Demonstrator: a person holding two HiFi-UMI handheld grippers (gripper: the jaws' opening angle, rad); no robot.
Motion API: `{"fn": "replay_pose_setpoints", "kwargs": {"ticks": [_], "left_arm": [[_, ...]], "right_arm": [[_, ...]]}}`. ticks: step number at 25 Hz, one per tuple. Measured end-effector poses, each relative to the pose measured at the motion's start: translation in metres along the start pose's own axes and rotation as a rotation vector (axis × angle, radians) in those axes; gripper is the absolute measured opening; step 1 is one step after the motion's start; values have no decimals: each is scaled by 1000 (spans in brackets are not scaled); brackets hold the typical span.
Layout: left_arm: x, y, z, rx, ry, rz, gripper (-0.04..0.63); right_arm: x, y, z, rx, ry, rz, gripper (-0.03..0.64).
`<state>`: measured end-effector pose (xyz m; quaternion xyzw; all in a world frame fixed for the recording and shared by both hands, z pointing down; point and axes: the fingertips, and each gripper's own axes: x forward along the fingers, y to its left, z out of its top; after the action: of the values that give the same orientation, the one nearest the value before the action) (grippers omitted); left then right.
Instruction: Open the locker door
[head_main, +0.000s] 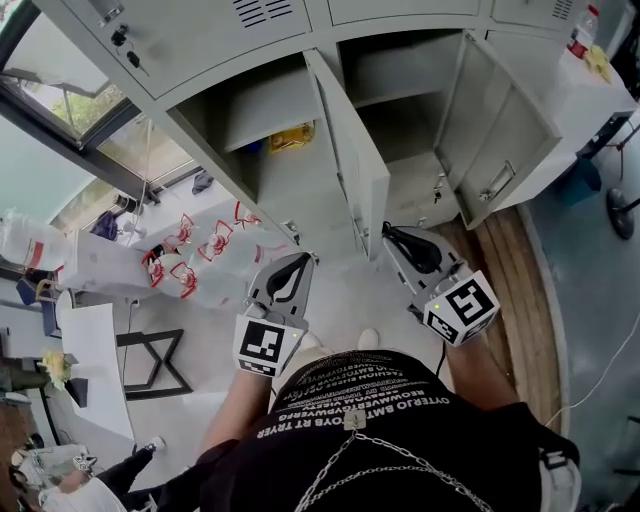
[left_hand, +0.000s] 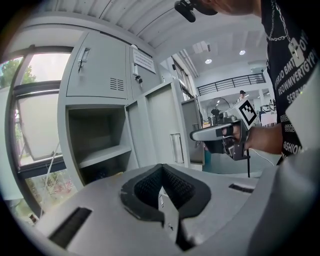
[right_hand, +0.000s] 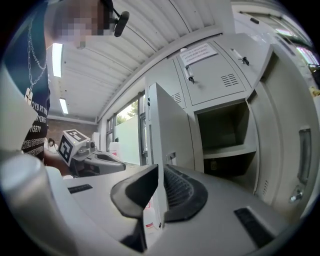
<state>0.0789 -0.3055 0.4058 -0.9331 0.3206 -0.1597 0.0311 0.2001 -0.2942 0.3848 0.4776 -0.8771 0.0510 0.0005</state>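
As the right claw (right_hand: 156, 172) clamps ribbed black pads (right_hand: 180, 192) on the thin grey sheet-metal locker door (right_hand: 172, 125), the door stands open. The left claw (left_hand: 161, 172) is closed, empty.

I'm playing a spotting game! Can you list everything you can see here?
lockers: one bank, grey, across the top of the head view
middle locker door: one, grey, swung open, centre
right locker door: one, grey, swung open, right
yellow thing: one, yellow, inside the left open compartment
bags: a heap, white with red print, floor at left
bottle: one, red label, on a white top, upper right
window: one, dark frame, far left
left hand-held gripper: one, grey, jaws together, empty
right hand-held gripper: one, grey, closed on the middle locker door's edge
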Motion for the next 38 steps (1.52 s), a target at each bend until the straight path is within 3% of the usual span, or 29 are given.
{"fn": "replay_pose_setpoints", "kwargs": {"ticks": [3,16,25,38], "left_arm": [[-4,5,5,1,-17,14,-2],[-38,21,-10,-23,-22,25,-2],[-70,43,-24,-33,-40,-6,-2],[-136,85,-46,-75,-74,20,-2]], "right_arm": [[0,8,10,-35,-8,4,-3],[22,52,1,-46,34,48,-3],[42,85,-16,-32,97,-13,-4],[64,146,-26,-55,149,-69,-4]]}}
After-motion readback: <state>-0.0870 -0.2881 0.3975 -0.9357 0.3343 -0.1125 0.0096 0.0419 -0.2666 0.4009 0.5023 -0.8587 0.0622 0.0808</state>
